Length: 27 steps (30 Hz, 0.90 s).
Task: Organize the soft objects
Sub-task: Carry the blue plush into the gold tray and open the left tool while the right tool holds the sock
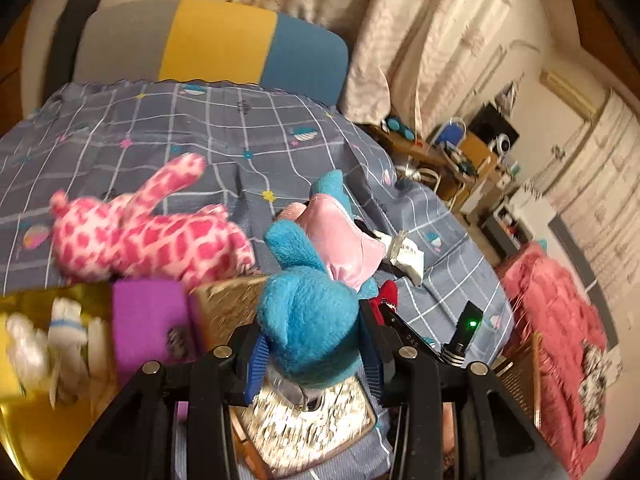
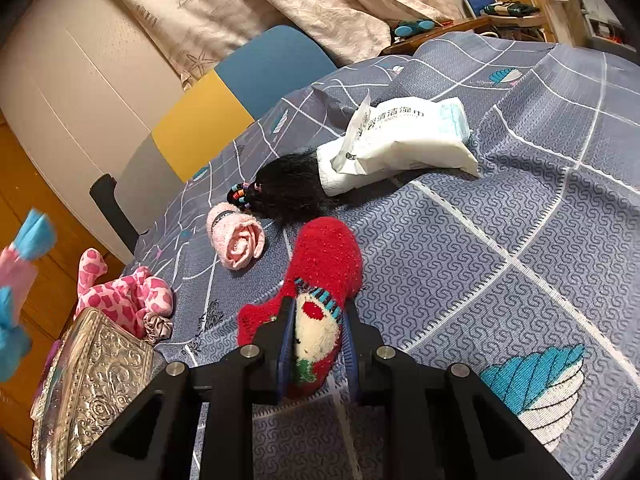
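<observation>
Left tool clamps blue plush toy, carrying it; next, lower into gold box. Right tool pinches red sock on bed.

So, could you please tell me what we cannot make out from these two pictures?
- Left wrist view: the white items in the gold box are motion-blurred; what they are is unclear.
- Left wrist view: the blue plush in the left tongs hides the box part below.
- Right wrist view: the wipes pack covers the black furry item's far end.

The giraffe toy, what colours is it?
Pink with darker pink patches; the giraffe toy shows best in the left wrist view.
</observation>
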Tool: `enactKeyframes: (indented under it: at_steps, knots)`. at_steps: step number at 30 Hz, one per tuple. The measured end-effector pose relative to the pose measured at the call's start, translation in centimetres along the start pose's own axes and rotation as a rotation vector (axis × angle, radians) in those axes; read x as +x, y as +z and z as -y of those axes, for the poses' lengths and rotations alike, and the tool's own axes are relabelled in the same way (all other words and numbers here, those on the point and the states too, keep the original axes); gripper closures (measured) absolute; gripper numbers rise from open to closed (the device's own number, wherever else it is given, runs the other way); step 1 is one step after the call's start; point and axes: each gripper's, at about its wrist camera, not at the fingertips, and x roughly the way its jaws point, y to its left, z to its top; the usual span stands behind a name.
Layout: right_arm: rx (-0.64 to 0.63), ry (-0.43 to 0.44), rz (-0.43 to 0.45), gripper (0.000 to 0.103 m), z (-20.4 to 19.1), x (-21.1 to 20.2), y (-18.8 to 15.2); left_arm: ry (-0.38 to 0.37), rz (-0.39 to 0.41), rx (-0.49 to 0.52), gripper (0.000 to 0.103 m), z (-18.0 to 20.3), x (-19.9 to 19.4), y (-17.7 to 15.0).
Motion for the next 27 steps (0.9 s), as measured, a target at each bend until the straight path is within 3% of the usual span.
enactKeyframes:
  at_steps: [17, 27]
  knots:
    - [-0.02, -0.028, -0.009, 0.082, -0.3, 0.4, 0.1, 0.084, 0.124, -0.266, 0.063, -11.2, -9.3, -8.9]
    - [-0.055, -0.078, -0.014, 0.081, -1.0, 0.3, 0.0, 0.204, 0.092, -0.454, 0.063, -19.3, -11.3, -13.9]
